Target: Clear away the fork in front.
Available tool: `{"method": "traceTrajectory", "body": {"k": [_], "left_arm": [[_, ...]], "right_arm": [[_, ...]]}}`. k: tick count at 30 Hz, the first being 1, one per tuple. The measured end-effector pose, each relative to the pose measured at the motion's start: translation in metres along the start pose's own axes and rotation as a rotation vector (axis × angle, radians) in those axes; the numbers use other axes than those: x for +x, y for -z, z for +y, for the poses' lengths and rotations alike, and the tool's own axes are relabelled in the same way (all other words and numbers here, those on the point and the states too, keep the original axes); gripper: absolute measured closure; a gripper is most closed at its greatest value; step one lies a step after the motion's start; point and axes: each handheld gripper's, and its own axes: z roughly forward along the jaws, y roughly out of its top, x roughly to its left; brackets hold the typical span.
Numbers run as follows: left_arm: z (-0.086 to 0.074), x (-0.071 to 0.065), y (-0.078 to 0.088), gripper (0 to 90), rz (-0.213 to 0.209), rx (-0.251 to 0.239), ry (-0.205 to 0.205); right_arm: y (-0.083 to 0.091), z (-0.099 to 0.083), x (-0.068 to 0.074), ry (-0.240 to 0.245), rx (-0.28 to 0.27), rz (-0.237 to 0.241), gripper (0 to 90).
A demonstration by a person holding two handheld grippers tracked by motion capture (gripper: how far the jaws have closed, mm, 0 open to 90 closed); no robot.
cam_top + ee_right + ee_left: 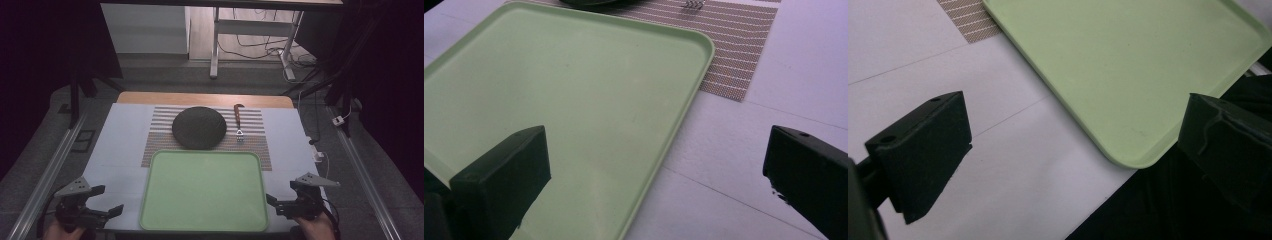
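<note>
High view had the green tray [203,190] sitting at the near edge of the bench [120,135], so I'll place everything off that. Tray was bare, nothing on it. Its far edge overlapped a striped mat [255,125], and on that mat, just past the tray's far edge, was a dark round plate [198,127]. A fork [238,120] lay on the mat just right of the plate, tines pointing toward the tray, well apart from it.

Left tongs [107,200] were off the tray's near-left corner, held by a hand [62,231] at the bottom edge, jaws apart and holding nothing. Right tongs [274,200] were beside the tray's near-right corner, also apart with nothing between them, the other hand [315,227] behind them.

Left gripper view showed the tray's [1128,65] rounded near corner between the two black jaws, which stood wide apart over the white bench top [1013,165], not touching the tray as far as I could tell. Right gripper view had one jaw hanging over the tray [564,100] and the other over the bench [734,170], wide gap between them, with the mat [739,50] and a bit of the fork's tines [693,4] past the tray's far corner.
</note>
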Motion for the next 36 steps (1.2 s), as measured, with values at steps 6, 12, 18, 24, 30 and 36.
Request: {"method": "traceTrajectory", "body": {"k": [6, 12, 18, 24, 30, 36], "left_arm": [[0.0, 0.0, -0.001, 0.7, 0.0, 0.007, -0.004], [0.001, -0.001, -0.001, 0.7, 0.008, 0.009, -0.006], [0.001, -0.002, -0.002, 0.7, 0.019, 0.02, -0.014], [0.001, -0.002, -0.002, 0.7, 0.018, 0.018, -0.012], [0.001, -0.002, -0.002, 0.7, 0.019, 0.019, -0.011], [0.001, -0.001, -0.002, 0.6, 0.018, 0.016, -0.007]], "right_arm": [[0.0, 0.0, 0.002, 0.007, 0.004, -0.027, 0.0], [-0.002, 0.0, 0.004, 0.031, 0.016, -0.03, 0.0], [-0.002, 0.001, 0.006, 0.047, 0.023, -0.021, 0.0], [-0.003, 0.001, 0.007, 0.067, 0.034, -0.013, 0.0], [-0.004, 0.003, 0.009, 0.073, 0.029, -0.004, 0.0], [-0.004, 0.006, 0.013, 0.1, 0.009, -0.004, 0.0]]}}
